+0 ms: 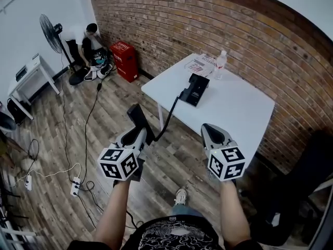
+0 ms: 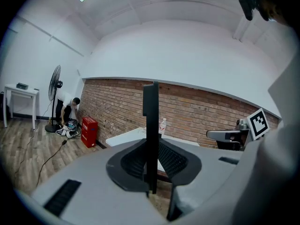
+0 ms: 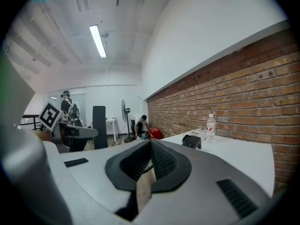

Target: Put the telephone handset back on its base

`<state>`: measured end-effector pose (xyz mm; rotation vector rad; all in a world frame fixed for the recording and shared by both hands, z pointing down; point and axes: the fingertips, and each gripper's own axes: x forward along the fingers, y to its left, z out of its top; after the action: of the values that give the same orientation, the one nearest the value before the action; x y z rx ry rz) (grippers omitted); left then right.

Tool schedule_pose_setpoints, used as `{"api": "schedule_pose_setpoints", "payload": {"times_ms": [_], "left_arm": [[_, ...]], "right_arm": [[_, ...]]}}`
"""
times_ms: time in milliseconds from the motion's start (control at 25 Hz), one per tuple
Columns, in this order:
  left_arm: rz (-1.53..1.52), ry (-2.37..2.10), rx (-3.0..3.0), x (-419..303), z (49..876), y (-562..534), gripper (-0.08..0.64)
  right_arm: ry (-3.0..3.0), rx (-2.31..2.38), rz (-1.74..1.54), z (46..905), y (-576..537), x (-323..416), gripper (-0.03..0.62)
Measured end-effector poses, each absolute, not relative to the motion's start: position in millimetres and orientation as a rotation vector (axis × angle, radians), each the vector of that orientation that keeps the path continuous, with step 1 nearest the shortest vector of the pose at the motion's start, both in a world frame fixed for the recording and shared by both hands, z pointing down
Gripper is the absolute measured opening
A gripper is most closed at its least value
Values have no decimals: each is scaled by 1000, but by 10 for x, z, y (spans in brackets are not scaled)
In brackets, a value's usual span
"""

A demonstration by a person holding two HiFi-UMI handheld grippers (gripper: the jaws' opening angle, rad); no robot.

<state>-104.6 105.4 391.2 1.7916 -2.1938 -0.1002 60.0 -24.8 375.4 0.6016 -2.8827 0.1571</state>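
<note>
My left gripper (image 1: 141, 132) is shut on the black telephone handset (image 1: 139, 120) and holds it above the wooden floor, short of the table's near left corner. In the left gripper view the handset (image 2: 151, 121) stands edge-on, upright between the pads. Its cord (image 1: 169, 114) runs up to the black base (image 1: 195, 89) on the white table (image 1: 244, 113). My right gripper (image 1: 209, 128) hovers near the table's front edge, shut with nothing in it. The right gripper view shows the base (image 3: 191, 140) ahead on the table.
A water bottle (image 1: 220, 64) and a printed pack (image 1: 199, 65) sit behind the base by the brick wall. On the left are a red case (image 1: 125, 60), a fan (image 1: 52, 33), a crouching person (image 1: 83, 40) and floor cables with a power strip (image 1: 76, 185). A black chair (image 1: 307, 181) stands at the right.
</note>
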Motion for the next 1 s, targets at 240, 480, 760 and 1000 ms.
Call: {"api": "schedule_pose_setpoints", "payload": {"times_ms": [240,480,760,1000], "left_arm": [[-88,-2202,1774,-1183,3911,584,75],[-77,-2203,1762,-1263,3928,197,75],[-52,-2212,1735,-1388,3980,-152,75],[-27,-2203,1731,-1450,4068,-425,75]], "right_arm": [[-2884,589,161,3752,-747,471,2],[-2880,567,172,3774,-1139,357,2],[-2876,538,197,3866,-1504,235,2],[-2875,537,214,3946,-1783,168,2]]}}
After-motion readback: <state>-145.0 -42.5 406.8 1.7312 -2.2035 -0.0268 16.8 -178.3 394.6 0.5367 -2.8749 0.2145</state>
